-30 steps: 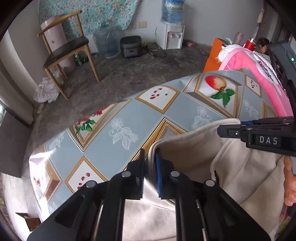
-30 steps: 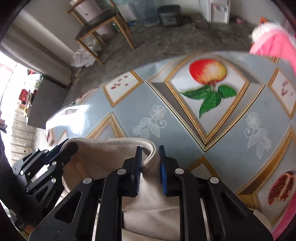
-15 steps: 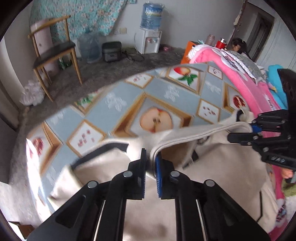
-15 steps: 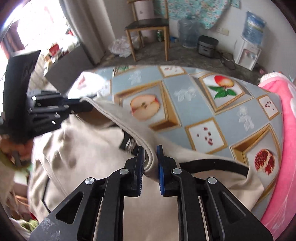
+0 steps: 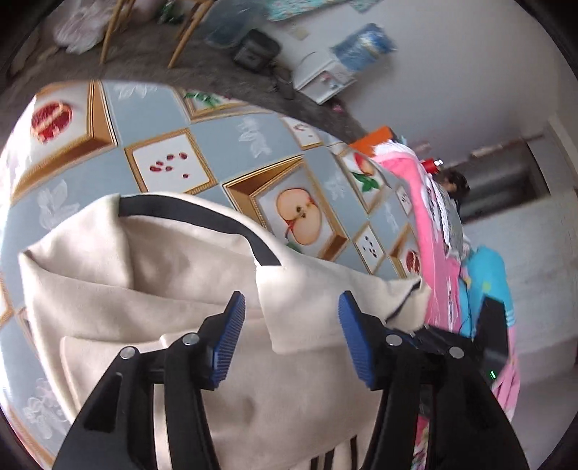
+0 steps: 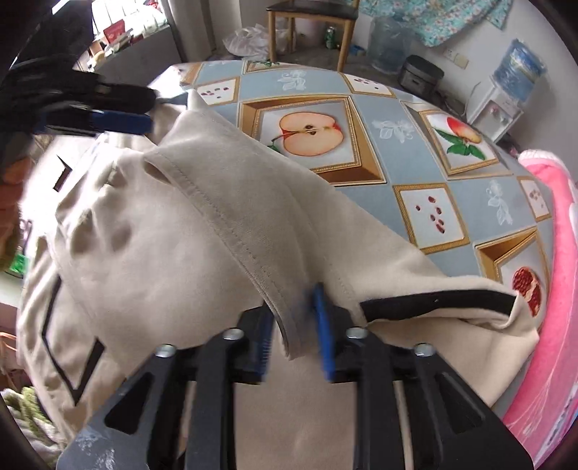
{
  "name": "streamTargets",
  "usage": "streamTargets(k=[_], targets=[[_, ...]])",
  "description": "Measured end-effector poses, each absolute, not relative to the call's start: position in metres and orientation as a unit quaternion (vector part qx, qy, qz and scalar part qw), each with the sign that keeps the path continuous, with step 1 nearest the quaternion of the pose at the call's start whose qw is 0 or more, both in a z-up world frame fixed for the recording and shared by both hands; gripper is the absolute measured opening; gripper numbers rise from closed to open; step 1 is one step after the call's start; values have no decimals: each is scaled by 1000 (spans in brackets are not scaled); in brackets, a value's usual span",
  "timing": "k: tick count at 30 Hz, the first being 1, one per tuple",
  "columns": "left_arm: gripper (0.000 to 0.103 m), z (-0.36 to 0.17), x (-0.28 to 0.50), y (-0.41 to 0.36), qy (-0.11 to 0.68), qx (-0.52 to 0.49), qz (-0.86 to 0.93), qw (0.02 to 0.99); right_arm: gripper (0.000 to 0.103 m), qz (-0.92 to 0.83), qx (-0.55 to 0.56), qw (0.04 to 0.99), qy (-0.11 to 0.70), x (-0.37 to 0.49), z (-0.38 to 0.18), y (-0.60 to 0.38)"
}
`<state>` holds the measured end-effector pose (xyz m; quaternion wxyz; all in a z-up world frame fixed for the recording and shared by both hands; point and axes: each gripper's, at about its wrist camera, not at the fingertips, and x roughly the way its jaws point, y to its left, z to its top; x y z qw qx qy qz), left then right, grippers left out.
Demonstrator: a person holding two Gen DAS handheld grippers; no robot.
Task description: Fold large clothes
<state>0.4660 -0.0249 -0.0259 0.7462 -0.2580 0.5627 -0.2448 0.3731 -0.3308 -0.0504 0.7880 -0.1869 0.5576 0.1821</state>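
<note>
A large cream garment (image 5: 188,274) with black trim lies folded over on the fruit-patterned tablecloth (image 5: 162,119). My left gripper (image 5: 290,340) is open, its blue pads apart above the folded cream edge, holding nothing. In the right wrist view the garment (image 6: 173,231) drapes across the table (image 6: 397,119), its stitched hem running down between the blue pads of my right gripper (image 6: 292,336). The pads stand a little apart with the hem loose between them. The left gripper (image 6: 108,115) shows at the upper left there.
A pink blanket (image 5: 415,202) and a blue cloth lie along the table's right side. A wooden chair (image 6: 310,21), a water dispenser (image 6: 505,86), a rice cooker and bags stand on the floor beyond the table.
Both grippers carried the garment edge forward and laid it over the table. The left gripper opened and let go; the right gripper's pads have parted from the hem.
</note>
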Motion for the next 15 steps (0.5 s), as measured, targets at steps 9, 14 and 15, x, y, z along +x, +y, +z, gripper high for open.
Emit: streamTargets(k=[9, 14, 15], targets=[[52, -60, 489, -46, 606, -299, -242, 696, 73, 195, 186, 771, 577, 389, -18, -420], [52, -61, 489, -49, 611, -287, -263, 689, 68, 151, 291, 721, 611, 410, -54, -444], [51, -60, 488, -50, 609, -278, -267, 693, 67, 148, 286, 718, 617, 412, -60, -440]])
